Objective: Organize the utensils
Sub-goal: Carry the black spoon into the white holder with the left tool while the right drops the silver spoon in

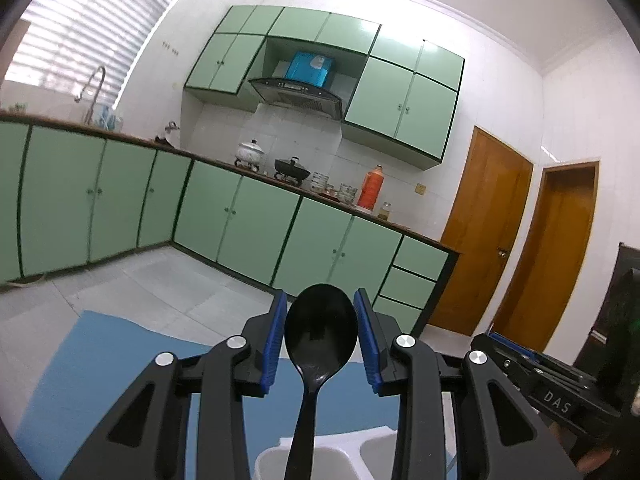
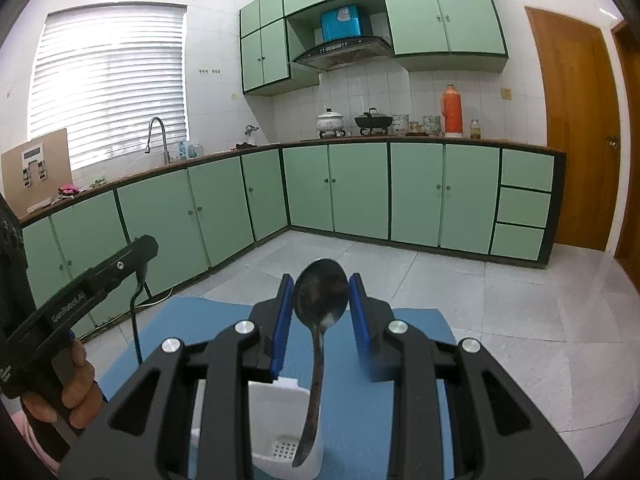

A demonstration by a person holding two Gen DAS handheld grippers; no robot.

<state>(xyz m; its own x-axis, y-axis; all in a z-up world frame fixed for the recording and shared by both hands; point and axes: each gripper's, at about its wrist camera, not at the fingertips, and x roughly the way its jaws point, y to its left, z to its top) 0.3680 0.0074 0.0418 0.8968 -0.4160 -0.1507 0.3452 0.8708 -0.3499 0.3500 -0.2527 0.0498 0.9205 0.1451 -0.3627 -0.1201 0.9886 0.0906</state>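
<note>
My left gripper [image 1: 320, 294] is shut on a black plastic spoon [image 1: 320, 328]. Its blue pads press both sides of the bowl, and the handle hangs down toward a white utensil holder [image 1: 266, 462]. My right gripper [image 2: 320, 280] is shut on a metal spoon [image 2: 320, 296], also gripped across the bowl. That handle dangles over the white utensil holder [image 2: 264, 404], its tip above the perforated floor. The holder stands on a blue mat [image 2: 404, 364]. In the right wrist view the left gripper [image 2: 144, 250] appears at the left, carried by a hand [image 2: 76, 384]. The right gripper [image 1: 498, 342] shows at the left view's right edge.
The blue mat [image 1: 100, 360] lies at a table's edge above a grey tiled floor [image 2: 440, 280]. Green cabinets [image 2: 360, 192] run along an L-shaped counter with pots, bowls and an orange thermos [image 2: 452, 112]. A wooden door [image 2: 572, 128] stands at the right.
</note>
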